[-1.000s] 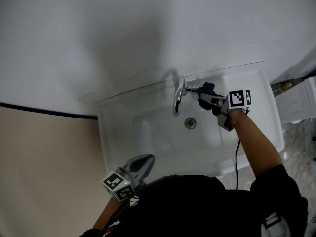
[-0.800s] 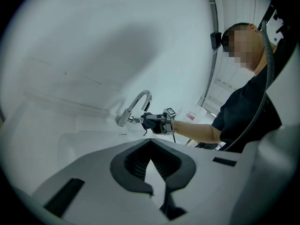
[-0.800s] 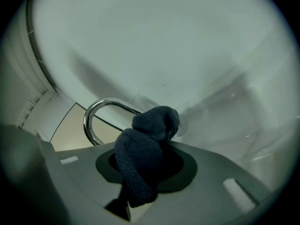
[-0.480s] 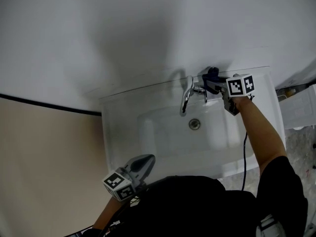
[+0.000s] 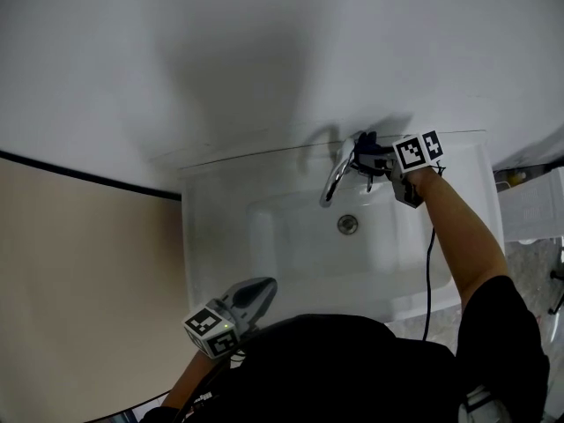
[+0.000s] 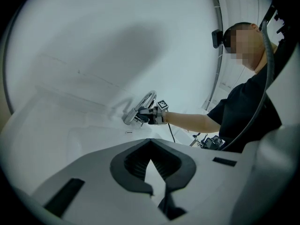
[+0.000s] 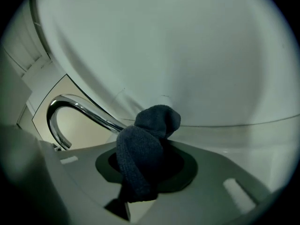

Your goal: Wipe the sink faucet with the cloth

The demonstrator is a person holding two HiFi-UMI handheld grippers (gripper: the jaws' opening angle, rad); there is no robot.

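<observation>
1. Landmark: a chrome faucet (image 5: 336, 173) with an arched spout stands at the middle of the rear rim of a white sink (image 5: 220, 236), close against a pale wall (image 5: 264, 60). The spout curves out over the basin, and the drain (image 5: 347, 224) lies just in front of the faucet.
2. Cloth: a dark blue cloth (image 7: 140, 158), bunched into a thick roll, is at the base of the faucet, on the faucet's right as the person faces it. Its free end lies up against the lower part of the faucet; I could not confirm how firmly it presses.
3. Right gripper (image 5: 374, 160): just beside the faucet on the right, angled downward and aimed at the base. Its jaws stand partly apart and are clamped on the cloth, which fills the gap and bulges out beyond the tips.
4. Left gripper (image 5: 263, 285): well apart from the faucet, at the front edge of the sink and to the faucet's left, close to the person's body. Its jaws are fully closed on each other, with nothing between them.
5. The person's right forearm (image 5: 458, 236) stretches over the right side of the basin toward the faucet.
</observation>
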